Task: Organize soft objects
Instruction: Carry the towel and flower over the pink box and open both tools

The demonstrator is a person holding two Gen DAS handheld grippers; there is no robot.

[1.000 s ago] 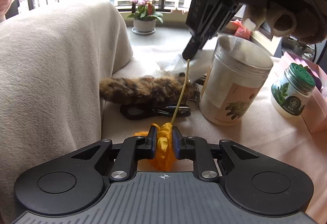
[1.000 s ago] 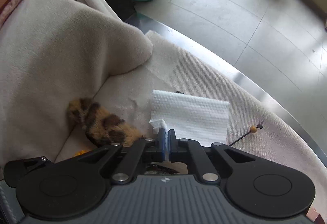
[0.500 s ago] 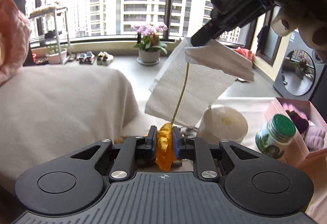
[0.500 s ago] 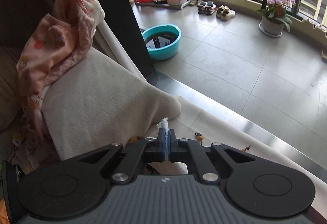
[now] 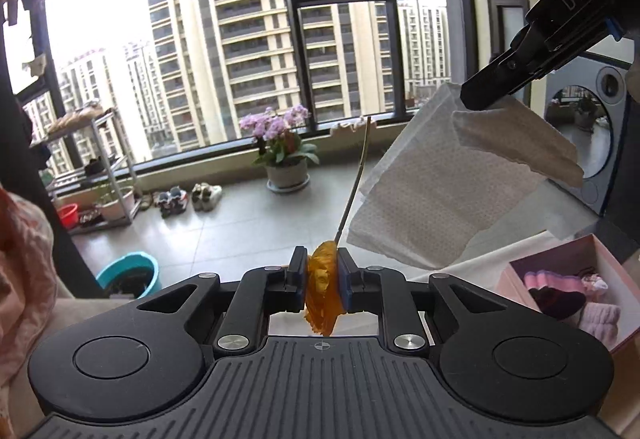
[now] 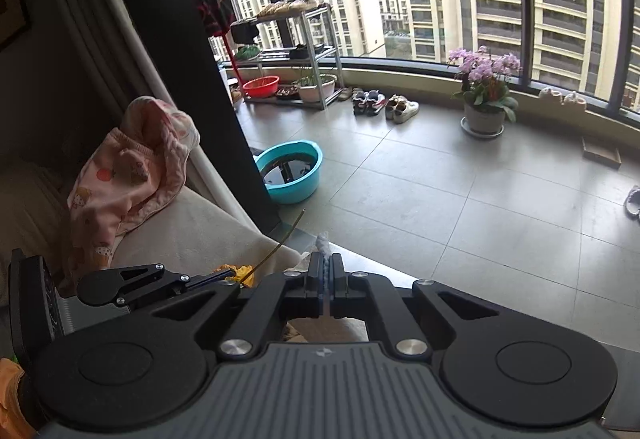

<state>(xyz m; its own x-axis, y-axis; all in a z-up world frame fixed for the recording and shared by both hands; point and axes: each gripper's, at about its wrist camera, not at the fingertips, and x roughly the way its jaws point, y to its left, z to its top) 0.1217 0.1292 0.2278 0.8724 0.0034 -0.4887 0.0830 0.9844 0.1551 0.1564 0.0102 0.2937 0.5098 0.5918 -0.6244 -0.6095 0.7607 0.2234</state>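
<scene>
surface: beige-covered table [image 5: 532, 247]; on it: pink box [image 5: 600, 259], contents unclear

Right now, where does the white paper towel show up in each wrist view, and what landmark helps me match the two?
Left wrist: the white paper towel hangs at right of centre, pinched at its top by the right gripper.
Right wrist: only a crumpled tip pokes up between the fingers, at centre.
Shared landmark: the potted pink orchid on the floor by the window.
</scene>
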